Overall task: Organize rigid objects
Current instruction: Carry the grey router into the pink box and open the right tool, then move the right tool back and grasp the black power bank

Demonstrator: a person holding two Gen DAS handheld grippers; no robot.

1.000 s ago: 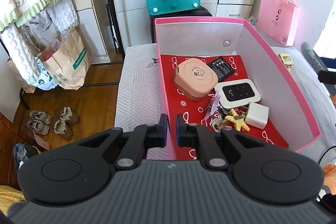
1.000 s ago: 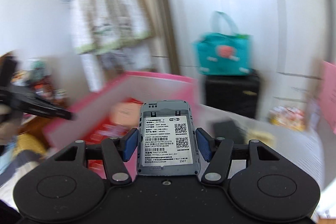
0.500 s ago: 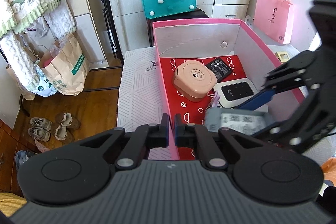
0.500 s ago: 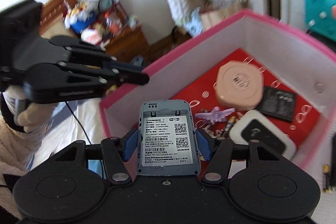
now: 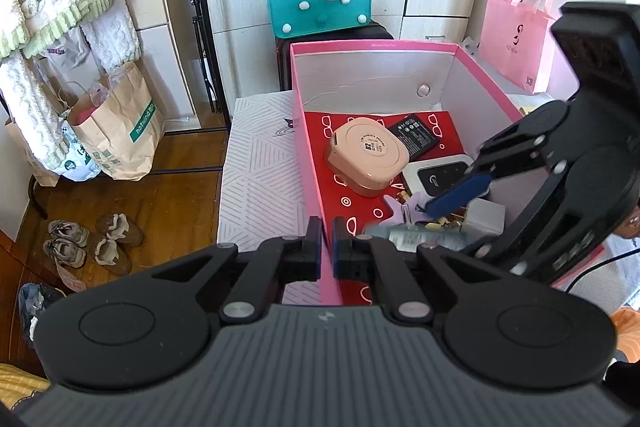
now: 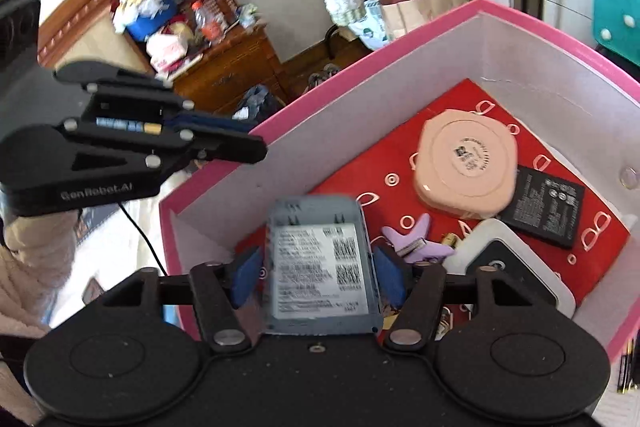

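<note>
A pink box (image 5: 304, 131) with a red patterned floor holds a peach round case (image 5: 366, 155), a black battery (image 5: 414, 136), a white router (image 5: 438, 175), a purple clip (image 6: 412, 239) and a white charger (image 5: 486, 217). My right gripper (image 6: 318, 277) is inside the box; its blue pads have opened away from the grey labelled device back (image 6: 320, 267), which looks blurred and is dropping free. The device also shows in the left wrist view (image 5: 420, 237). My left gripper (image 5: 327, 247) is shut and empty, hovering over the box's near left wall.
The box sits on a white patterned surface (image 5: 260, 179). A teal felt bag (image 5: 318, 1) and a pink bag (image 5: 516, 43) stand behind. Paper bags (image 5: 116, 131) and shoes (image 5: 92, 239) are on the wooden floor at left.
My right gripper moved down into the box and its jaws opened, letting go of the grey device. My left gripper stayed shut in place.
</note>
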